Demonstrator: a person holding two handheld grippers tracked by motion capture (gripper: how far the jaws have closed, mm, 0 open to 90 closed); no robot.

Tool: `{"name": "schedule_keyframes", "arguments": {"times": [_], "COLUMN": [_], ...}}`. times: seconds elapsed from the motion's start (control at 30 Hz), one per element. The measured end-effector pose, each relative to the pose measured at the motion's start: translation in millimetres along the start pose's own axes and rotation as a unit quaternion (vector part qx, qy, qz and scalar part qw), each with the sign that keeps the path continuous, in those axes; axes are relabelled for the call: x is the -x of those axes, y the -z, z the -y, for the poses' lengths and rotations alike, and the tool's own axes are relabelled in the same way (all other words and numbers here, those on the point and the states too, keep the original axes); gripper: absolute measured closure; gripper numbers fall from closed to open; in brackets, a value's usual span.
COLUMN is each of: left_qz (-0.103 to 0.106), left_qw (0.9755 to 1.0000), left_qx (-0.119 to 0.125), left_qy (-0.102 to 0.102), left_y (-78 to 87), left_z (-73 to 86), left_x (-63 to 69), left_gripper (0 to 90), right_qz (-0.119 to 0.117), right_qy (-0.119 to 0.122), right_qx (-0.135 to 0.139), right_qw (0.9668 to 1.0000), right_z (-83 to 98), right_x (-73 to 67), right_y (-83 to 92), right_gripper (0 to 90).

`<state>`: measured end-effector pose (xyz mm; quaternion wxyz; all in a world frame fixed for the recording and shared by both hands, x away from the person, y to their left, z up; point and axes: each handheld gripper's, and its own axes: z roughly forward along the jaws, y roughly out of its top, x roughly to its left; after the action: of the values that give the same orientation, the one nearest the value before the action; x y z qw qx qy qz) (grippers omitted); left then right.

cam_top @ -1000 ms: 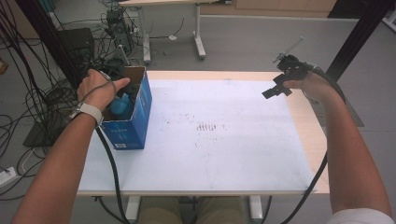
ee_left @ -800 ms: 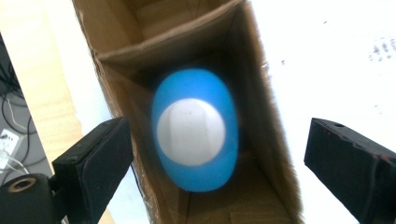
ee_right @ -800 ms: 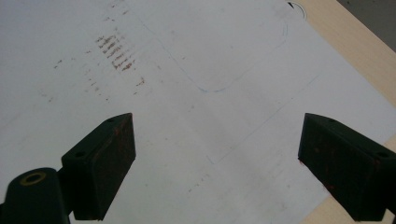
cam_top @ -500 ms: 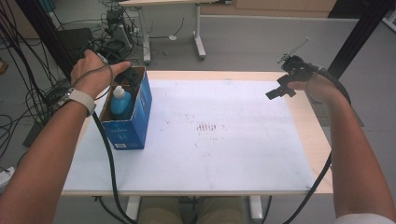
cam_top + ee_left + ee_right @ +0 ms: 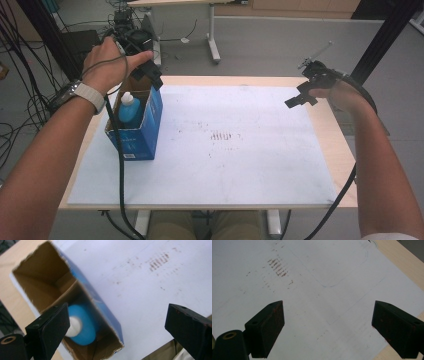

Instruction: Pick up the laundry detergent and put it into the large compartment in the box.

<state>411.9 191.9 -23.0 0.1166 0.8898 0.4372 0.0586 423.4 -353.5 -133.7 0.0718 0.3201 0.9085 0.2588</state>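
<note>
An open blue cardboard box stands at the table's left, brown inside. A blue bottle with a white cap stands upright in it, seen from above as a blue bottle in the left gripper view. My left gripper hovers above the box's far end; its jaws have just been opening and stand wide, with nothing between them. My right gripper hangs open over the table's far right, above the bare white mat.
A white mat with faint brown smudges covers most of the wooden table. Black cables trail from both grippers over the table's front edge. Beyond the table stand a black frame post, equipment and another desk's leg.
My left hand has risen out of the box and moved back from it, leaving the blue bottle standing inside. Its jaws have spread wider. The right hand has kept still.
</note>
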Motion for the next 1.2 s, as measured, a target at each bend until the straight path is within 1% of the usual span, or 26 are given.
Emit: {"name": "schedule_keyframes", "arguments": {"times": [0.07,0.13,0.2,0.27,0.33,0.5,0.57,0.63,0.73,0.8,0.87,0.97,1.03,1.17,1.2], "left_qz": [0.006,0.011,0.019,0.020,0.023,0.035,0.038,0.040,0.045,0.052,0.054,0.061,0.068,0.084,0.089], "left_qw": [0.9997,0.9990,0.9982,0.9971,0.9966,0.9941,0.9927,0.9922,0.9904,0.9885,0.9869,0.9839,0.9815,0.9756,0.9733], "left_qx": [-0.003,-0.004,-0.008,-0.017,-0.017,-0.018,-0.020,-0.023,-0.031,-0.034,-0.034,-0.034,-0.032,-0.031,-0.032], "left_qy": [-0.021,-0.043,-0.056,-0.071,-0.078,-0.101,-0.112,-0.116,-0.127,-0.138,-0.148,-0.165,-0.176,-0.201,-0.209], "left_y": [2.3,4.2,4.5,4.2,3.9,2.6,1.5,0.2,-4.0,-6.3,-8.3,-10.3,-11.5,-16.7,-19.2], "left_z": [-4.9,-9.8,-13.9,-19.8,-22.1,-27.3,-29.9,-32.1,-37.2,-40.2,-41.8,-44.3,-45.2,-46.8,-47.6], "left_x": [2.8,7.6,10.2,16.0,19.0,24.1,26.7,29.4,34.2,36.0,39.2,42.1,43.4,46.3,47.2], "left_gripper": [6.7,6.7,6.7,6.7,6.7,6.8,6.8,6.9,6.9,6.9,7.0,6.9,6.9,6.9,6.9], "right_qz": [-0.002,-0.003,-0.003,-0.002,-0.002,-0.003,-0.003,-0.002,-0.002,-0.004,-0.004,-0.004,-0.004,-0.005,-0.005], "right_qy": [-0.001,-0.001,-0.001,-0.002,-0.003,-0.005,-0.005,-0.005,-0.006,-0.005,-0.005,-0.005,-0.005,-0.005,-0.006], "right_qx": [0.000,0.001,0.001,0.002,0.002,0.001,0.002,0.000,0.000,0.000,-0.001,-0.001,-0.001,0.000,0.001], "right_qw": [1.0000,1.0000,1.0000,1.0000,1.0000,1.0000,1.0000,1.0000,1.0000,1.0000,1.0000,1.0000,1.0000,1.0000,1.0000], "right_z": [0.5,0.7,1.0,1.6,2.1,3.1,3.8,3.9,4.3,4.1,3.7,4.1,4.5,5.1,5.2], "right_x": [0.3,0.3,0.3,-0.1,-0.1,-0.4,-0.6,-0.6,-0.8,-0.8,-1.3,-1.8,-2.2,-3.3,-3.6], "right_y": [0.6,1.1,2.0,2.6,2.6,2.4,2.2,1.9,1.8,1.5,1.3,1.8,2.1,2.4,2.2], "right_gripper": [11.0,11.0,10.9,10.9,10.8,10.8,10.8,10.8,10.6,10.6,10.6,10.6,10.6,10.6,10.6]}}
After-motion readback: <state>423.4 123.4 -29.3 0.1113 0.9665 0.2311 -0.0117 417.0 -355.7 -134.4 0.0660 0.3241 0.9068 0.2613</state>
